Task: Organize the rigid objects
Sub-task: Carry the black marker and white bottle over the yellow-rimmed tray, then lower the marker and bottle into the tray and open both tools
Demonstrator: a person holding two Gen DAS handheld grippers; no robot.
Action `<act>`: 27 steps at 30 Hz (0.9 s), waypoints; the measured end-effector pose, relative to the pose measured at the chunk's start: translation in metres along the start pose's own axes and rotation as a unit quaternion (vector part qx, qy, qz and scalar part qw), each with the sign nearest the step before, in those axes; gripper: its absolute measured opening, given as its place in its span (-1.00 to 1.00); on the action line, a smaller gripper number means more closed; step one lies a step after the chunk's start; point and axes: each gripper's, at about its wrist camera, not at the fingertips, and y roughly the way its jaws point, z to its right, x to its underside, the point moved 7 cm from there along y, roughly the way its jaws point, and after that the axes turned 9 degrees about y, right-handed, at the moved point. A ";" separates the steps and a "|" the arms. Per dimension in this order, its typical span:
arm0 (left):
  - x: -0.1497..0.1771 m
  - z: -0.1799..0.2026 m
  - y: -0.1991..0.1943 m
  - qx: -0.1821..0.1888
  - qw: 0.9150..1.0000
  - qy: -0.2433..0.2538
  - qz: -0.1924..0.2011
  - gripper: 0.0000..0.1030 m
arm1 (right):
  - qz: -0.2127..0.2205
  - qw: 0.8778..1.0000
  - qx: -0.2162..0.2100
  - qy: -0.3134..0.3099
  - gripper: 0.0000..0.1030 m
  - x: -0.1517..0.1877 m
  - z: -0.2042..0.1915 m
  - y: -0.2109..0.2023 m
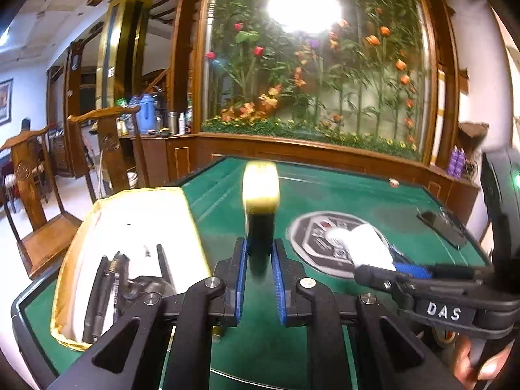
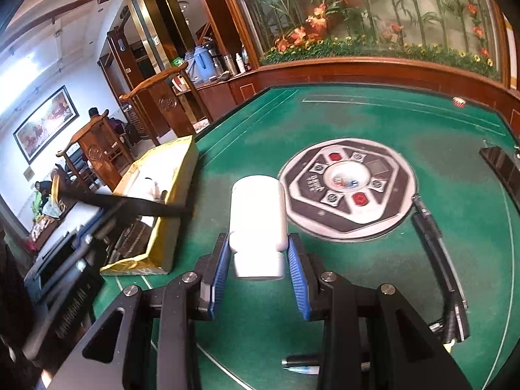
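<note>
My left gripper (image 1: 259, 253) is shut on a thin black bar with a pale yellow end (image 1: 260, 214), held above the green table (image 1: 325, 195) just right of the gold box (image 1: 130, 227). My right gripper (image 2: 258, 256) is shut on a white plastic bottle (image 2: 258, 224), held over the table near the box (image 2: 162, 195). In the left wrist view the right gripper (image 1: 390, 266) and its white bottle (image 1: 360, 243) appear at right. The black bar also crosses the right wrist view (image 2: 130, 203) over the box. The box holds several dark pens and small parts (image 1: 110, 289).
A round control panel (image 2: 347, 188) sits in the table's middle. Black pens (image 2: 435, 247) lie at the right, and a pen and a black cap (image 2: 300, 365) near the front. A dark tray slot (image 1: 442, 226) is at the right edge. Wooden chairs (image 1: 32, 188) stand left of the table.
</note>
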 end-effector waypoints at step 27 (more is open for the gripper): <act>0.054 -0.169 0.034 -0.073 0.983 -0.145 -0.090 -0.70 | -0.110 0.989 -0.038 -0.087 -0.34 -0.008 -0.169 0.145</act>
